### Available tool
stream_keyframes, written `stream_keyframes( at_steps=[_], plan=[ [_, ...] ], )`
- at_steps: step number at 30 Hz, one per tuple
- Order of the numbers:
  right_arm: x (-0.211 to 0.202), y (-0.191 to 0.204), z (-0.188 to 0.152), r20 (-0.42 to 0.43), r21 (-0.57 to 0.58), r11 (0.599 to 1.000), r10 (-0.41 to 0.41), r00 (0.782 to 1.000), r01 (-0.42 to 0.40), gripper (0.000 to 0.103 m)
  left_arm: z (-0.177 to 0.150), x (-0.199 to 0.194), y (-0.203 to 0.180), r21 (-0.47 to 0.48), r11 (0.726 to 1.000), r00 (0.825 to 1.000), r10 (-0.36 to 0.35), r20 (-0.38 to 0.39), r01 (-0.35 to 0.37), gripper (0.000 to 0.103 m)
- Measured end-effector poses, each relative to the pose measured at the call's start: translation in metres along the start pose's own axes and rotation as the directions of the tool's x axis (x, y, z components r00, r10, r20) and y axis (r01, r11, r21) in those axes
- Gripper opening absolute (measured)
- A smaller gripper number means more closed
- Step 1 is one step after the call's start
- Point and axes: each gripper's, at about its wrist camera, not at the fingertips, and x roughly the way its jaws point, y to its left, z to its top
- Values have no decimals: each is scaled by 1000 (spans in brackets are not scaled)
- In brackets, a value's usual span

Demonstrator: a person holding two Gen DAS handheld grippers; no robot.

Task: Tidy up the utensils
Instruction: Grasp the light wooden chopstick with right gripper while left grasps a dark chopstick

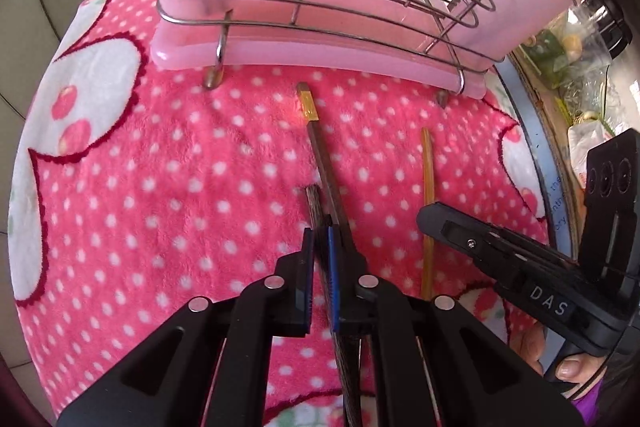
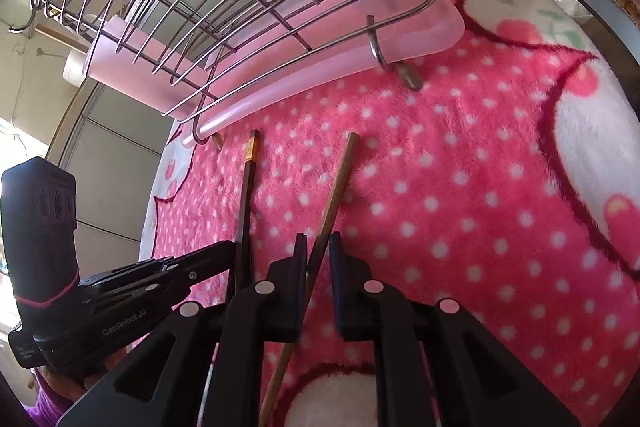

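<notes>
Left gripper (image 1: 320, 247): my jaws clamped on two dark chopsticks (image 1: 325, 167), long axis running ahead toward the wire rack (image 1: 320, 23).
Right gripper (image 2: 318, 255): my jaws slightly apart around the bamboo chopstick (image 2: 340, 179), flat on the blanket (image 2: 460, 187), pointing rackward.
</notes>
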Motion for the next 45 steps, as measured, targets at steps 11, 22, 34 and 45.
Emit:
stream_keyframes(
  at_steps=[11, 22, 34, 45],
  plan=[
    [0, -2, 7, -39, 7, 998, 69, 997, -69, 9, 4, -8, 10, -45, 999, 1000, -13, 26, 14, 0],
    [-23, 21, 34, -80, -111, 994, 11, 997, -20, 8, 3, -17, 18, -79, 995, 998, -55, -10, 54, 0],
    [2, 17, 41, -184, -137, 990, -40, 982, 15, 11, 11, 16, 1, -62, 998, 997, -12, -76, 8, 14],
    [12, 23, 18, -157, -131, 990, -66, 985, 46, 21, 15, -16, 32, -92, 995, 999, 39, 13, -37, 6]
  ],
)
